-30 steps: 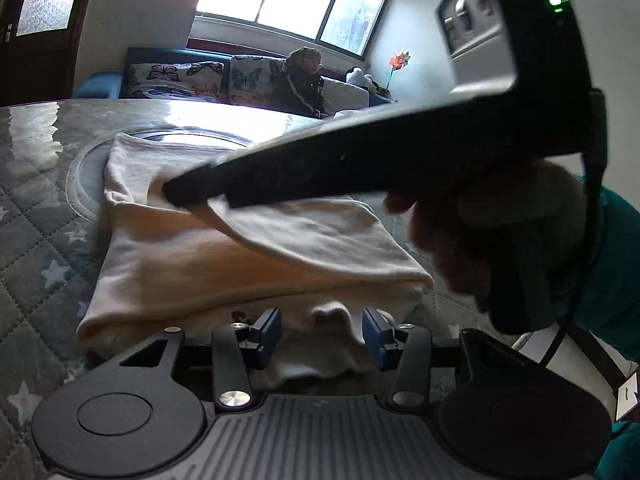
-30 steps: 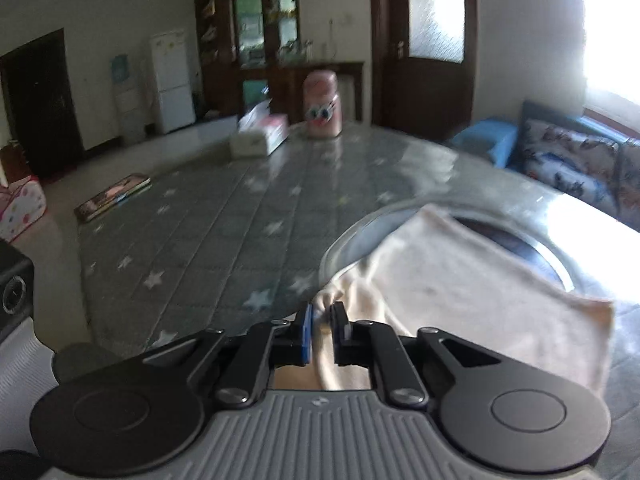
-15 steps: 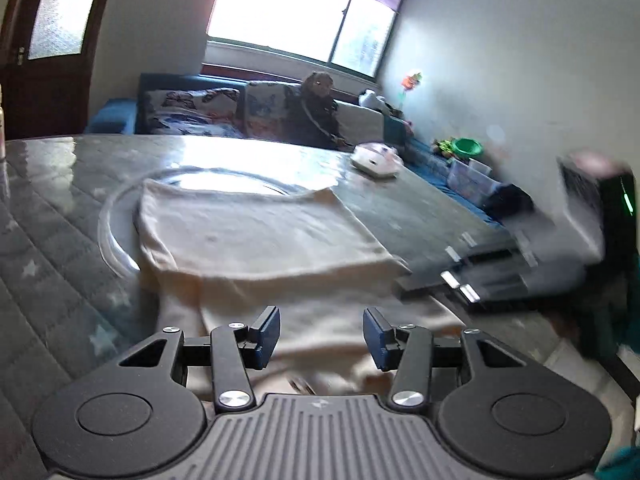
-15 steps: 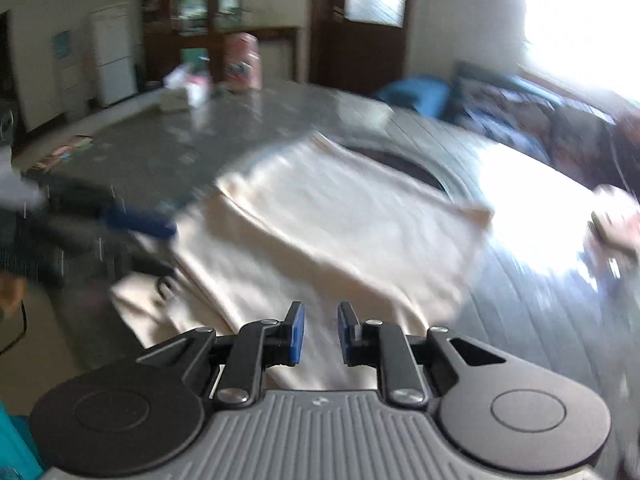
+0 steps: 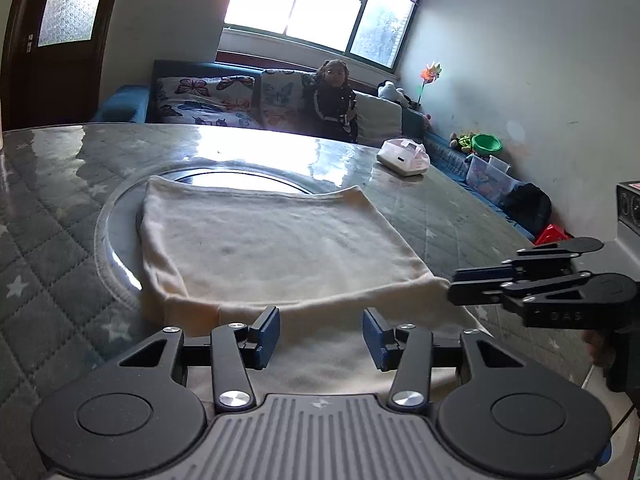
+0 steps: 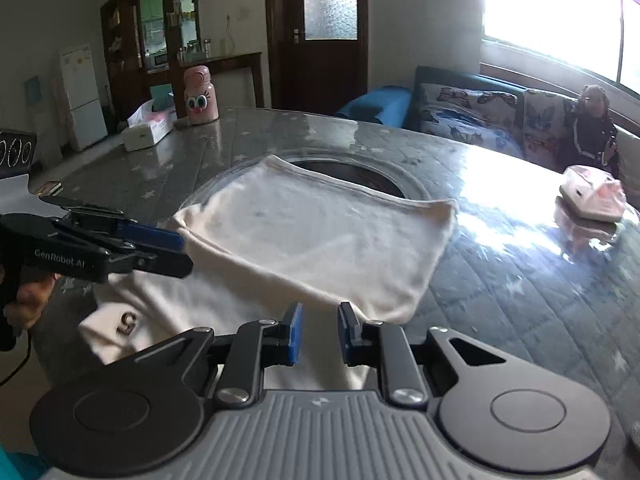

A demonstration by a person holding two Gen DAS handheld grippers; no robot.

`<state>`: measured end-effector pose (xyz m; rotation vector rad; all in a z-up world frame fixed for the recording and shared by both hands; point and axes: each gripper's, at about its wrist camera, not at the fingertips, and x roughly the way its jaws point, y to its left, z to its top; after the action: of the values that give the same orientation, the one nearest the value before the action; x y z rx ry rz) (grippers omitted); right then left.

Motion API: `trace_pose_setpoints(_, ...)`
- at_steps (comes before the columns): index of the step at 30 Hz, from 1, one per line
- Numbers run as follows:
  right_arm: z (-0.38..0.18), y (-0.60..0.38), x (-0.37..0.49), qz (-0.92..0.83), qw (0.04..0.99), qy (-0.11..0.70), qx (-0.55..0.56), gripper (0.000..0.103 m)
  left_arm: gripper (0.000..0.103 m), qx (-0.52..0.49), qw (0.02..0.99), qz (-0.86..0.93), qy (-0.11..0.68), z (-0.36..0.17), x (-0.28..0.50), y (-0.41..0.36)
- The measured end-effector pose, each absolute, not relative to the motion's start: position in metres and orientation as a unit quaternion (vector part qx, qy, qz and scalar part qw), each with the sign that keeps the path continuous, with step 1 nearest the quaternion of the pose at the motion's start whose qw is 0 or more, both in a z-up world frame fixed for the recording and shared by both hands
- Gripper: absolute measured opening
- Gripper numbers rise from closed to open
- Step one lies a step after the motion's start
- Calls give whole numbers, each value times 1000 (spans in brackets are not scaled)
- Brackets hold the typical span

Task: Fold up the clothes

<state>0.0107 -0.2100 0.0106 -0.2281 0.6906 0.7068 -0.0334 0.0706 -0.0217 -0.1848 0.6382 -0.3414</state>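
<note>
While both tongs hang empty over the near hem, the placement reads as follows.

Garment: a cream top (image 5: 276,248) lies folded on the table straight ahead of both tongs, its upper layer doubled back toward them and a lower layer reaching under their tips to the table edge.
Left tongs (image 5: 319,334): fingers spread wide, nothing between them, poised over the near hem; likely set there to take the next fold from the middle.
Right tongs (image 6: 318,332): a narrow gap, nothing held, cloth lying beneath; seen from the left camera it sits off to the right of the folded corner.
Why so: my guess is that each waits at an end of the near edge, so the cloth can be lifted evenly.
Surface: a quilted grey star-print cover (image 6: 520,280) under glossy film; a round glass turntable (image 5: 116,216) lies beneath the far half of the top.
Beyond the tongs: tissue box (image 6: 148,130) and pink bottle (image 6: 201,95) far left, a white pack (image 5: 404,156) far right.
Room: a butterfly-print sofa (image 5: 208,100) below a bright window, a child (image 5: 334,100) seated on it.
</note>
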Motion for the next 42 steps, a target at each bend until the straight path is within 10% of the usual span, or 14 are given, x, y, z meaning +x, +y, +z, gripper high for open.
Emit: trace_pose_setpoints(42,4,-205,-19,359,867,302,-166,26,44,-69,928,-159,331,-33,-47,76)
